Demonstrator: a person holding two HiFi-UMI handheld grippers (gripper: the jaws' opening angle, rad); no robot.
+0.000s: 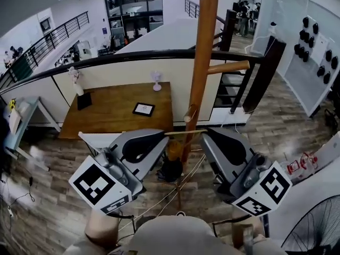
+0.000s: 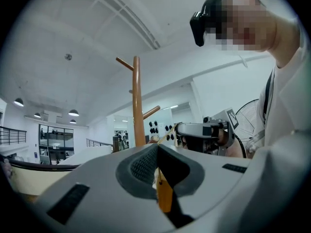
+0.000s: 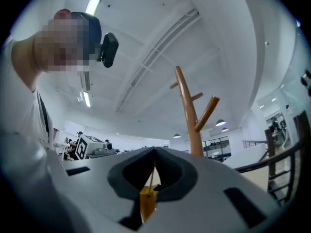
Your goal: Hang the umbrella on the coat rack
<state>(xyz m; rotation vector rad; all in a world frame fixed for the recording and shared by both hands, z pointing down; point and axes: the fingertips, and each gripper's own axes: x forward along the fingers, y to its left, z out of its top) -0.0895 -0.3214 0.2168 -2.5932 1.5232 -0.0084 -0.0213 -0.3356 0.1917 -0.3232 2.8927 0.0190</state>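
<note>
Rack (image 1: 201,62): upright wooden pole, directly ahead of both grippers.

Left gripper (image 1: 161,136) and right gripper (image 1: 208,135): side by side just short of the pole, jaws of each closed tight on one thin cord (image 1: 186,132).

Umbrella (image 1: 170,169): dark, folded, hanging below and between the grippers, near the pole, with the orange handle (image 1: 173,149) uppermost. Not yet on the rack.

Pegs: long peg (image 1: 228,67) higher up on the right, short peg (image 1: 189,114) just above the cord.

Cord: stretched taut from jaw to jaw, level, just in front of the pole. Orange handle visible right under the pinch in both gripper views.

Step in hand, by judgement: carrying the cord onto a peg, most likely the short one.

- Hold both pinches firm, since a thin cord probably slips easily under the umbrella's weight.
- Raise both grippers together, span level, until the cord clears the peg tip.
- Pass one gripper to each side of the peg.
- Lower until the cord seats in the crook against the pole.
- Damp any swing before opening the jaws.
- Release only with the weight fully on the peg.
</note>
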